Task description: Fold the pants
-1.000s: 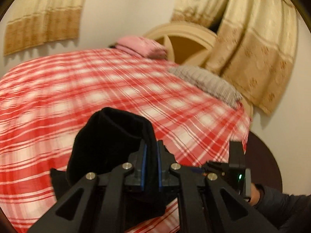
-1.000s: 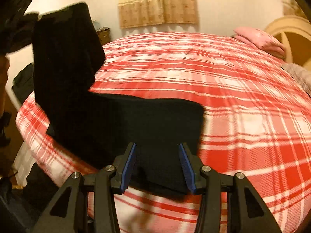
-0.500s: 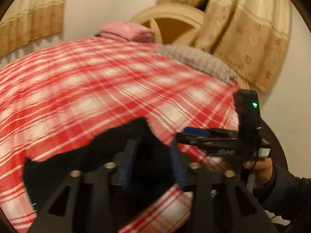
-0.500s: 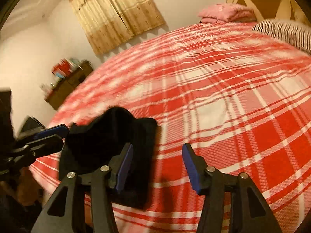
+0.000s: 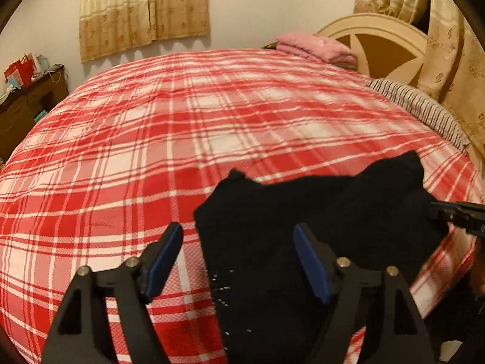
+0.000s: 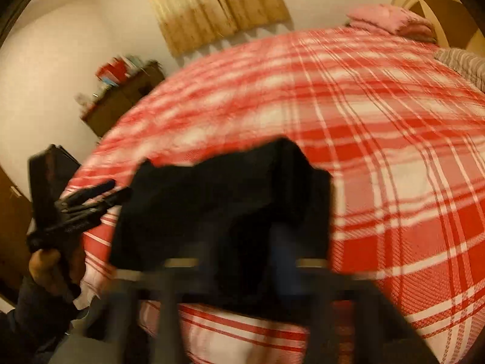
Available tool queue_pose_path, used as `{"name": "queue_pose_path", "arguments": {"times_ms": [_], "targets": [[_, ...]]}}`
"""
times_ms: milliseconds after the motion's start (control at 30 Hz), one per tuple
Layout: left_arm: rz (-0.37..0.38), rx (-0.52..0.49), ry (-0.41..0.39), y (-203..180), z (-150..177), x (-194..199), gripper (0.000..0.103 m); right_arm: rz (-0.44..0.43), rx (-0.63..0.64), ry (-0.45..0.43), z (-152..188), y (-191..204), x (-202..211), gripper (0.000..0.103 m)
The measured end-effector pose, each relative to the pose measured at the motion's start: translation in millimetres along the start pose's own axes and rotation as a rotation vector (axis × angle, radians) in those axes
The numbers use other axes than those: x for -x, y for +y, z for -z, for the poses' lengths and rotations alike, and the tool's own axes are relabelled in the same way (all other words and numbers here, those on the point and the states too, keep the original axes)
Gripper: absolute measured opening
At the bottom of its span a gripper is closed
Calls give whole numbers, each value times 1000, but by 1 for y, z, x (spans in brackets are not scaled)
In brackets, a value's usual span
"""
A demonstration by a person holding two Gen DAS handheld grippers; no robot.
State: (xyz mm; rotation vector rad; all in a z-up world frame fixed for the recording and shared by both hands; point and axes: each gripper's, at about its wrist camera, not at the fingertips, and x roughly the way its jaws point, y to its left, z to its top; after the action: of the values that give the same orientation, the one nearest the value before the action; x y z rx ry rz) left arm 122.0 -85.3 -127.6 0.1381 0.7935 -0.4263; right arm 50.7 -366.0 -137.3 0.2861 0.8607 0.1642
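Left wrist: jaws opening over pants (image 5: pixel 303 218)

Bed (image 5: pixel 151 139) w/ red-white plaid cover fills room. Cream arched headboard (image 5: pixel 385 39) far right. Pale walls, warm dim light. Beige patterned curtains (image 5: pixel 145 9) on far wall. Dark wood dresser (image 5: pixel 27 103) at left, cluttered top. Pink pillow (image 5: pixel 315 47), striped pillow (image 5: pixel 421 109) by headboard.

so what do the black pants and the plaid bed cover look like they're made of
Black pants: a soft matte fabric, maybe knit or fleece; it gives off no sheen and slumps into rounded folds. The weave is too dark to tell.

Plaid bed cover: thin woven cloth, likely cotton; the red and white check shows a fine grid texture and it lies flat with shallow creases.
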Motion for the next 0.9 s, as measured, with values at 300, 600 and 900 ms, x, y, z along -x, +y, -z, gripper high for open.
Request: {"name": "queue_pose_path", "arguments": {"times_ms": [300, 600, 900], "targets": [[-33, 75, -22, 23, -8, -20, 96, 52, -42, 45, 7, -34, -10, 6], [-36, 60, -23, 17, -13, -16, 96, 114, 65, -145, -19, -2, 35, 9], [-28, 57, 3, 16, -12, -21, 96, -64, 113, -47, -48, 28, -24, 63]]}}
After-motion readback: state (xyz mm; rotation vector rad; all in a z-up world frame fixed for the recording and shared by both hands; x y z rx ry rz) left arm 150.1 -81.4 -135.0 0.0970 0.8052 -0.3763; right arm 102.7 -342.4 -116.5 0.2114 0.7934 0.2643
